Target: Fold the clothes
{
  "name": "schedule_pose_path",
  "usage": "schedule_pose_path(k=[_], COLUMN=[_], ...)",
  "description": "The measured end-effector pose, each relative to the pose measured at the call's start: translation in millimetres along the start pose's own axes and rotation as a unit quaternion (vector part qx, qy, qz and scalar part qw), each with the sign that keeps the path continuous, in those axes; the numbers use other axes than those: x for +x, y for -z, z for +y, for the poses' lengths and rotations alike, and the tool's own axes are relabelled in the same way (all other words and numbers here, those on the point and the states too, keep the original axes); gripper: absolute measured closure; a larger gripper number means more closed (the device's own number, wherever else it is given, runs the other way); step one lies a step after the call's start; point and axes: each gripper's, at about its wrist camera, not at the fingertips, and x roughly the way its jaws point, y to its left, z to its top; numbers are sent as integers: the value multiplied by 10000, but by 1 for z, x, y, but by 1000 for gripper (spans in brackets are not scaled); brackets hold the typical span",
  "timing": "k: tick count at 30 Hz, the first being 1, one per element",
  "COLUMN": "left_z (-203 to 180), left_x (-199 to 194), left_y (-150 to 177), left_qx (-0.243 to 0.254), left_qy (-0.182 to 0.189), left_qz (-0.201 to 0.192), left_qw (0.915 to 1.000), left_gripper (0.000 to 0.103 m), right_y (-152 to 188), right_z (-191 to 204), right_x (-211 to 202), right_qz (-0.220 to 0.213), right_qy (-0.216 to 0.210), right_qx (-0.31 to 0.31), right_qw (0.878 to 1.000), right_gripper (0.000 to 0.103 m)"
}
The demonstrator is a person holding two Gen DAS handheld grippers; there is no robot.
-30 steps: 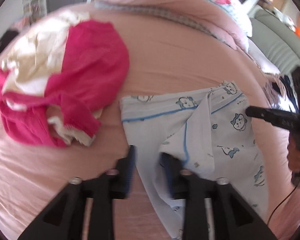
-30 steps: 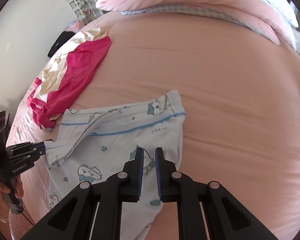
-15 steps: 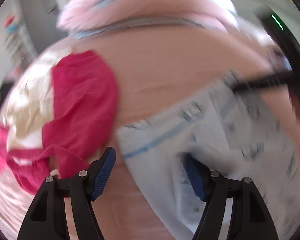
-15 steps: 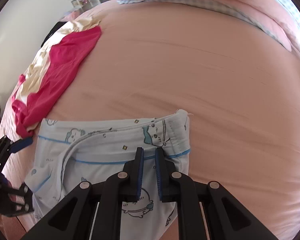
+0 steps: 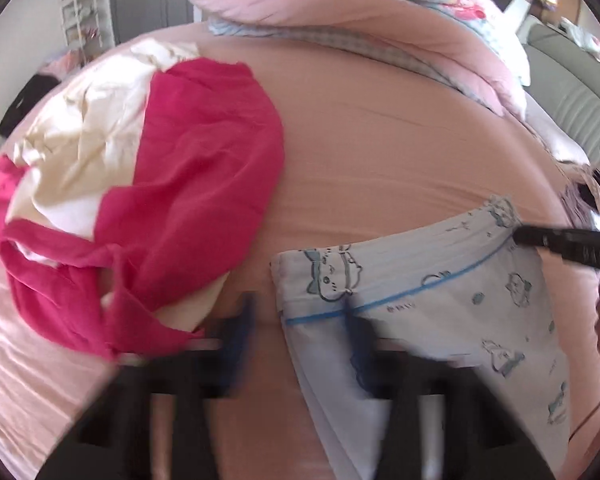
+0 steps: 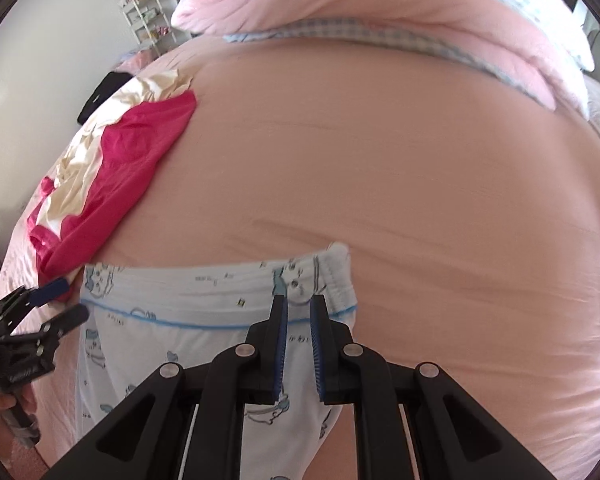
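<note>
Left gripper (image 5: 300,320) jaws closing at pyjama trousers (image 6: 204,304) corner; right gripper (image 6: 299,312) clamped on waistband; corner slip risked if bite shallow

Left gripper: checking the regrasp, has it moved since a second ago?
Yes: left gripper went up the pants edge toward the red garment; jaws closing around the corner.
</note>
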Motion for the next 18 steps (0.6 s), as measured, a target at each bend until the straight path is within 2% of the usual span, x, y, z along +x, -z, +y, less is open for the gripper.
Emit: schedule_pose_path(k=[2, 7, 11, 13, 16, 18], left_z=[-3, -11, -7, -7, -7, -10], left_x=[4, -5, 12, 14, -10, -33], left_y=[0, -7, -16, -16, -14, -1], left_qx=[-34, 278, 422, 454, 342, 354], left_qy=[-18, -180, -453, -466, -419, -90], left_qz=[-39, -285, -234, -180, -244, -303], left_qw=[10000, 9990, 9978, 9977, 9982, 9989], left_gripper=[94, 97, 97, 94, 94, 92], right_y=[8, 1, -9, -13, -8, 6], right_z=[1, 7, 7, 2, -9, -5], right_x=[10, 17, 18, 14, 0, -17], right_qz=[124, -22, -316, -541, -479, -444], right_qy=[1, 306, 400, 441, 261, 153], right_qx=[-80, -231, -133, -10, 264, 163], right_qw=[9999, 9993, 9986, 9976, 9982, 9988], right_gripper=[92, 92, 93, 93, 93, 92])
